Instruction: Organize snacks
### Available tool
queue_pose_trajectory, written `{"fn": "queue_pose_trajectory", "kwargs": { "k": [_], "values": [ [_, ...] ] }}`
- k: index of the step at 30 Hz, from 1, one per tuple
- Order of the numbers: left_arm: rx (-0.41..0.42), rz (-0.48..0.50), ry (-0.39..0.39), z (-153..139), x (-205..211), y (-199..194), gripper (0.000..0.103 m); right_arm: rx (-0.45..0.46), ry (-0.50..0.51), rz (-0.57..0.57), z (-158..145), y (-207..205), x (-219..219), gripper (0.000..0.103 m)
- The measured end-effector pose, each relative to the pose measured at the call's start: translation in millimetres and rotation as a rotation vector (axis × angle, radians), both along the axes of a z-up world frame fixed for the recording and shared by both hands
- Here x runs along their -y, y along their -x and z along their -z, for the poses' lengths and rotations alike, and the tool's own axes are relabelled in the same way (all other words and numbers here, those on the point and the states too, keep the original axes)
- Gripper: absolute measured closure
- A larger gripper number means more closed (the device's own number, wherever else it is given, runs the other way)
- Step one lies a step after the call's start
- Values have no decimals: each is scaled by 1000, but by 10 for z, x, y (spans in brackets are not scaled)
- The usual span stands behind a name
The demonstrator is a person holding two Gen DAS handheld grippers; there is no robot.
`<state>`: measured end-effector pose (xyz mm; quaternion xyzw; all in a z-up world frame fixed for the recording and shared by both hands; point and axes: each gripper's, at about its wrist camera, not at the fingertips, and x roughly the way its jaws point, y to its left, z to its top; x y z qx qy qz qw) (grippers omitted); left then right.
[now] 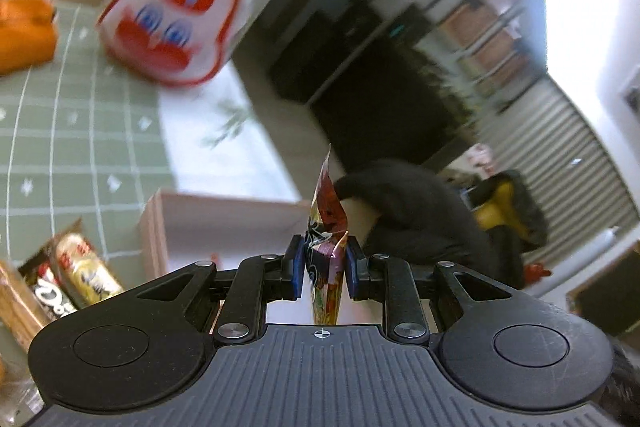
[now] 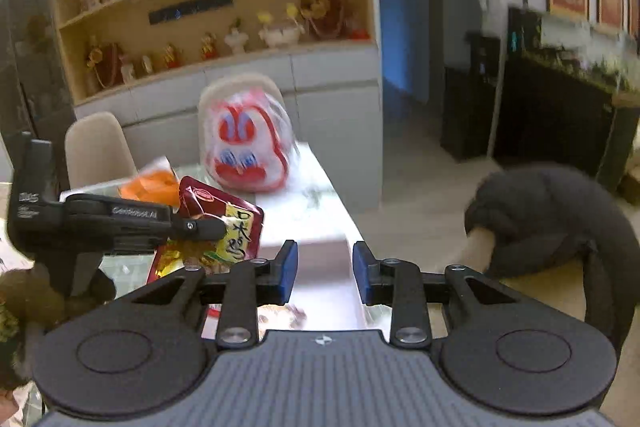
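A tabletop (image 1: 92, 131) covered by a sage-green cloth with a white grid carries a white plastic bag printed with a red and blue rabbit face (image 1: 176, 11), standing near its far edge. Beside it lies an orange crinkled bag (image 1: 24, 35). Nearer, a pale wooden open box (image 1: 216, 227) rests by a carton of wrapped snack bars (image 1: 76, 275).

In the right wrist view the tabletop's far end (image 2: 320, 203) looks white and glossy.

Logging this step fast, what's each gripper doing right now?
Left gripper: closed on the snack packet.
Right gripper: open, holding nothing.
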<state>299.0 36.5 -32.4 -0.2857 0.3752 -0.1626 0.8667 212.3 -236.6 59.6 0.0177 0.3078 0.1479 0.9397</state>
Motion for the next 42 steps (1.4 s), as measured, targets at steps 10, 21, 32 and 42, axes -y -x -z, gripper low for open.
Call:
{"fn": "queue_pose_trajectory", "kwargs": {
  "k": [10, 21, 32, 42],
  "values": [
    [-66, -88, -95, 411, -144, -81, 72, -333, 32, 17, 1245, 383, 94, 71],
    [12, -40, -207, 94, 123, 412, 72, -414, -81, -26, 1702, 573, -229, 64],
    [-82, -127, -393, 142, 510, 356, 73, -163, -50, -23, 1824, 500, -41, 45],
    [-85, -142, -388, 225, 799, 232, 73, -329, -159, 568, 2692, 315, 1719, 46]
  ]
}}
